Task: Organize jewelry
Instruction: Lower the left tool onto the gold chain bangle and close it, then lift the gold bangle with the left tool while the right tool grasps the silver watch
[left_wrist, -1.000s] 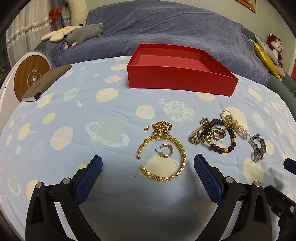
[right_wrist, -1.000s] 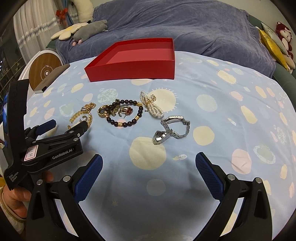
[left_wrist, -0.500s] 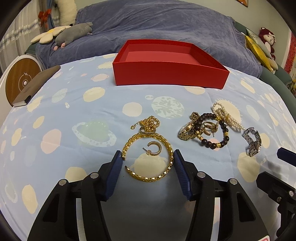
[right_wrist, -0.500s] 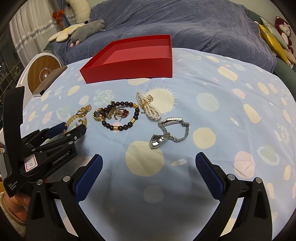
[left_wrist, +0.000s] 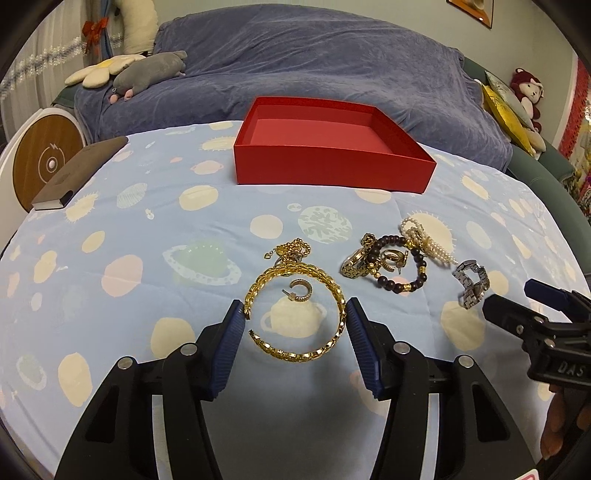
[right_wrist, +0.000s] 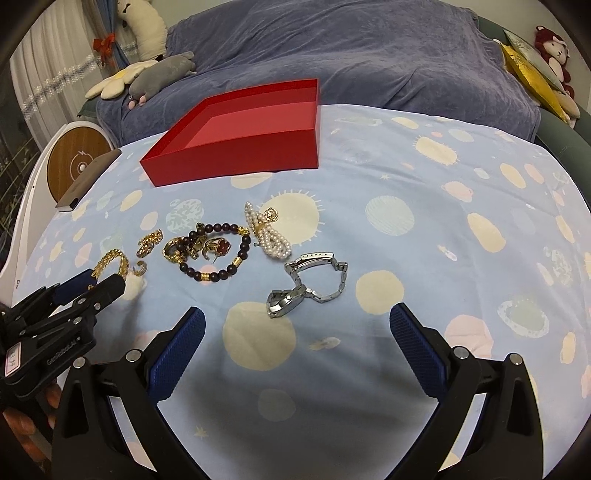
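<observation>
Left gripper (left_wrist: 295, 325): jaws half closed, both blue pads touching the gold bangle (left_wrist: 295, 310), which encircles a small hoop earring (left_wrist: 301, 290). Right gripper (right_wrist: 297, 332): jaws wide, holding nothing, with the silver watch (right_wrist: 310, 284) just beyond; "GenRobot.AI" is readable on the left gripper's body. Far: empty red box (left_wrist: 332, 162).

The left gripper (left_wrist: 295, 325) has both blue pads pressed against the sides of the gold chain bangle (left_wrist: 295, 310). A small gold hoop earring (left_wrist: 301, 290) lies inside the bangle's ring. To the right lie a dark bead bracelet (left_wrist: 400, 266), a pearl piece (left_wrist: 424, 240) and a silver watch (left_wrist: 471, 282). The red box (left_wrist: 332, 170) stands open beyond. The right gripper (left_wrist: 524, 306) enters at the right edge.
</observation>
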